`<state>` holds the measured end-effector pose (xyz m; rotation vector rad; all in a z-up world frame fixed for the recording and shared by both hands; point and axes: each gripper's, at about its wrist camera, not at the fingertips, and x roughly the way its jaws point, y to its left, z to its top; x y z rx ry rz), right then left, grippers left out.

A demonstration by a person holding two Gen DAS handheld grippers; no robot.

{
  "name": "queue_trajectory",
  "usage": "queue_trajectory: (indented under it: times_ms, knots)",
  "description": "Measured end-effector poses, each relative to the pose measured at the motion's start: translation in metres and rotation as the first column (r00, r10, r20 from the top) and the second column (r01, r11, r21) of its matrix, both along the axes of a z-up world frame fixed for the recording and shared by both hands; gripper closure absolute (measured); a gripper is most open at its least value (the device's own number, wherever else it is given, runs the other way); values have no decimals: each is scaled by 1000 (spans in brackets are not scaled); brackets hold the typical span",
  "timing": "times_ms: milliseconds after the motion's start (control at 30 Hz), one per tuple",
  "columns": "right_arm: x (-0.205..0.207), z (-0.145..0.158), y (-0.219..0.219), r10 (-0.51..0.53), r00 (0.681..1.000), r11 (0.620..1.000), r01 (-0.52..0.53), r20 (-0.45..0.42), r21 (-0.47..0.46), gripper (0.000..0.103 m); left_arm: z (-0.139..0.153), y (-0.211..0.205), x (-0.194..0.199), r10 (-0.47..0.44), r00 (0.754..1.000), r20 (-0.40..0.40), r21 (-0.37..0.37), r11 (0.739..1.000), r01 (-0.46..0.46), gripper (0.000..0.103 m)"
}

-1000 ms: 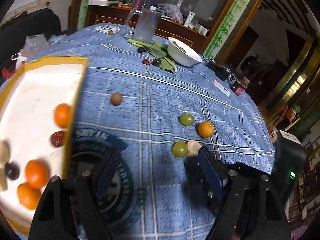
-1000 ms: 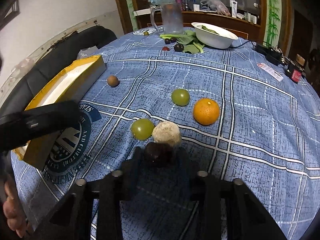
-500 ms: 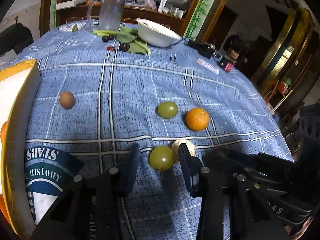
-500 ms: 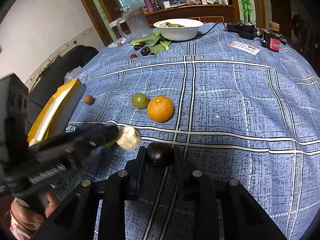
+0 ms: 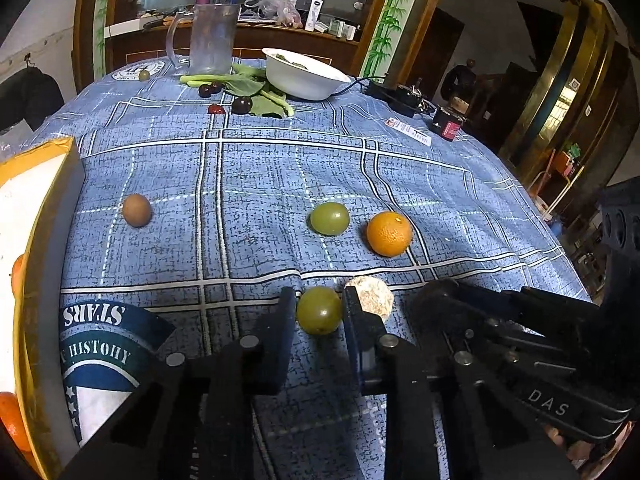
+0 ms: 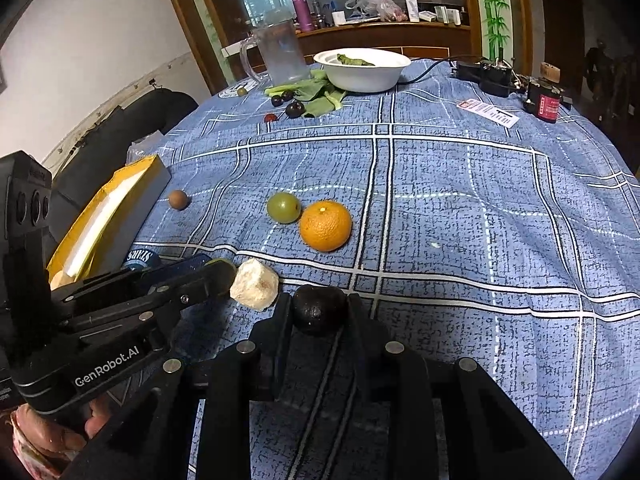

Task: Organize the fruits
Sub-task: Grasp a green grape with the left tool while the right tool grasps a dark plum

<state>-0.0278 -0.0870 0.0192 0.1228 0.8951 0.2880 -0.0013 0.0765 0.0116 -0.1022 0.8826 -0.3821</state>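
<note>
My left gripper (image 5: 319, 310) is shut on a green fruit (image 5: 319, 309) resting on the blue cloth. A pale rough fruit (image 5: 372, 298) lies just right of it. A second green fruit (image 5: 329, 218), an orange (image 5: 389, 233) and a small brown fruit (image 5: 136, 210) lie farther out. My right gripper (image 6: 318, 310) is shut on a dark plum (image 6: 318, 309) low over the cloth. The left gripper (image 6: 216, 276) shows in the right wrist view beside the pale fruit (image 6: 255, 285). The yellow-rimmed box (image 5: 36, 216) with oranges stands at the left.
At the far side stand a white bowl (image 5: 304, 76), a clear jug (image 5: 210, 38), green leaves (image 5: 256, 92) and dark plums (image 5: 241, 104). A charger and cables (image 5: 396, 96) and a small red-labelled box (image 5: 448, 126) lie at the far right. A dark chair (image 6: 132, 128) stands left.
My left gripper swung from the box toward the near green fruit and closed on it. My right gripper drew back and right with the plum, holding it throughout.
</note>
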Motion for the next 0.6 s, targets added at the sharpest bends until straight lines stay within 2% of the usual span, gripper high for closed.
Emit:
queue_trajectory:
  times_ms: [133,333,433,533,600]
  knots:
    - [-2,5,-1,-9,999,1000,10,34,-12,75,0,6,2,20,1000,-4,-28,999,-20,81]
    - [-7,13,0,-27,995,999,31,98,-41,75,12,11,-7,48,997,57,-49,998,-45,82]
    - [-10,16,3,-42,990,996,52,132,-74,75,20,25,-17,78,996,49,-114,991,-72,82]
    - [-11,19,4,-45,991,997,53,125,-63,75,35,50,-39,116,992,45,-197,975,-105,82]
    - [-15,24,9,-34,992,998,39,121,-40,75,51,71,-57,160,984,75,-204,969,-142,82]
